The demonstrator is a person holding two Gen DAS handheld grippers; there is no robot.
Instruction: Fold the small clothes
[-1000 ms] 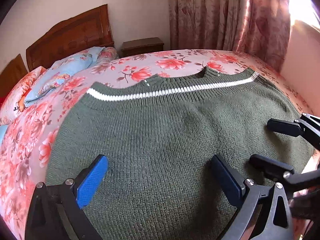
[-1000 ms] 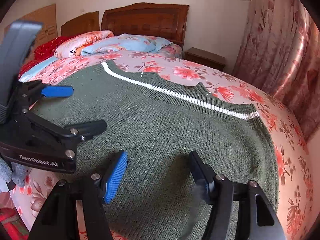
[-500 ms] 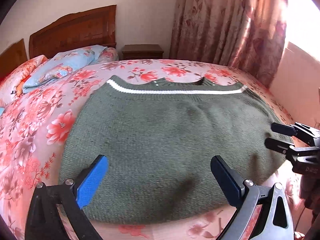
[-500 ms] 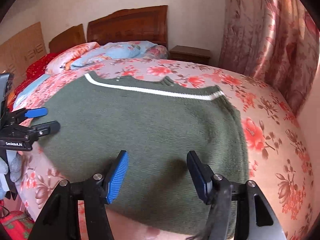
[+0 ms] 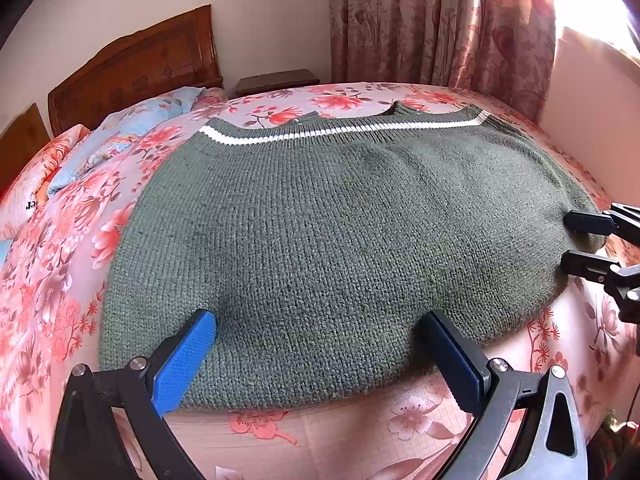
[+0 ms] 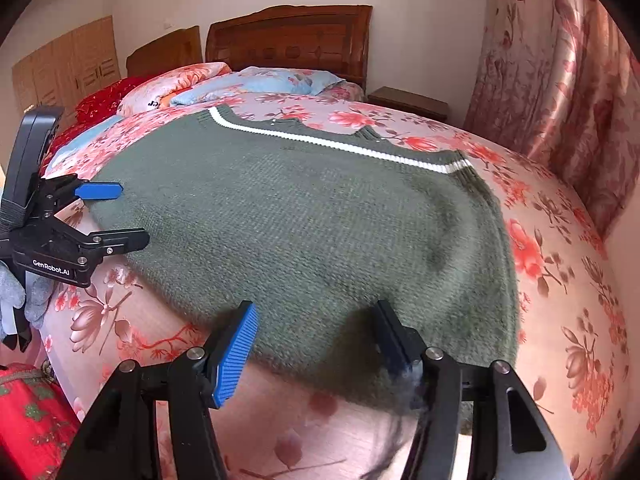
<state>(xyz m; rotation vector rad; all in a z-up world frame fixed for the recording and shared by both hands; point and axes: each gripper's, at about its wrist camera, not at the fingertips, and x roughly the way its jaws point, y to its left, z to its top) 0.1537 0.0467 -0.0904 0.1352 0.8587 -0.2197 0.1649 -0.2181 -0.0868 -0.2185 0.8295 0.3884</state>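
Observation:
A dark green knit sweater (image 5: 340,232) with a white stripe along its far hem lies flat on the floral bed; it also shows in the right wrist view (image 6: 304,232). My left gripper (image 5: 320,344) is open and empty over the sweater's near edge, toward its left side; it also shows in the right wrist view (image 6: 108,214). My right gripper (image 6: 314,332) is open and empty over the near edge toward the right corner, and its fingers show at the right of the left wrist view (image 5: 576,242). The sleeves are hidden.
The bed (image 5: 60,280) has a pink floral sheet. Pillows (image 6: 208,88) and a wooden headboard (image 6: 288,36) are at the far end, with a nightstand (image 6: 408,102) and curtains (image 6: 560,80) beyond. A red bag (image 6: 28,412) sits by the bed's near left.
Both grippers have drawn back from over the sweater's middle to its near edge and moved apart. The sweater lies still.

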